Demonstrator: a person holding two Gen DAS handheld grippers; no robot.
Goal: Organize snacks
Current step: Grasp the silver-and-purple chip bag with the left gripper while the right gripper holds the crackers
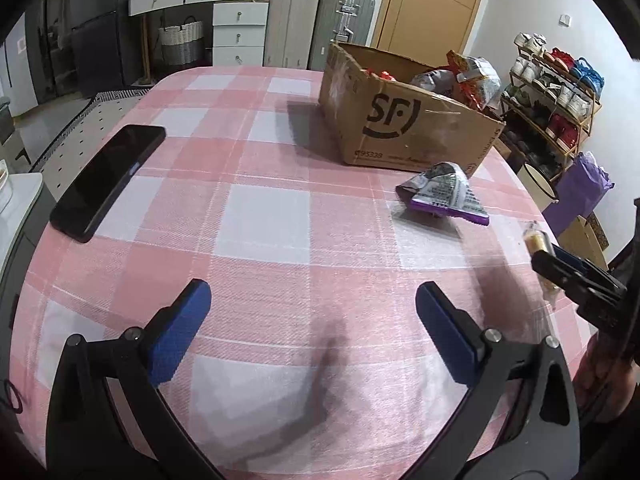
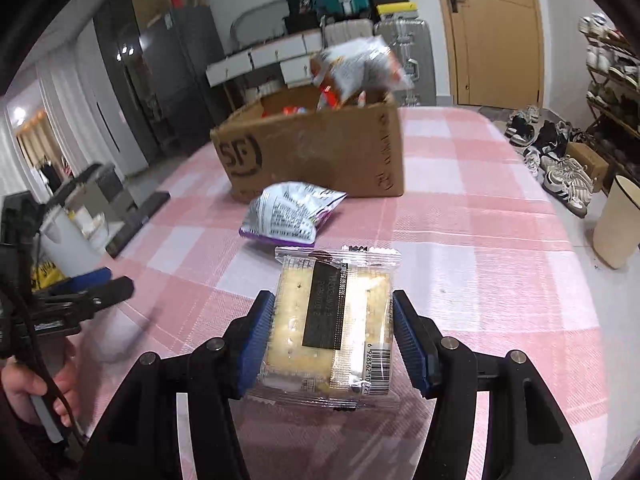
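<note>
- Two claws up: right claw (image 2: 334, 338) clamped on a cracker pack (image 2: 332, 320)
- left claw (image 1: 314, 330) spread wide over the surface (image 1: 264, 216)
- purple bag (image 2: 290, 214) lying just beside the box (image 2: 316, 152)

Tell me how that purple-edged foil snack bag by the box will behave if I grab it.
The foil snack bag looks puffed and crinkled, so probably light and yielding; it should crumple under the fingers. Its glossy film may slip. Lying loose on the tablecloth, it would likely slide rather than roll if nudged.
</note>
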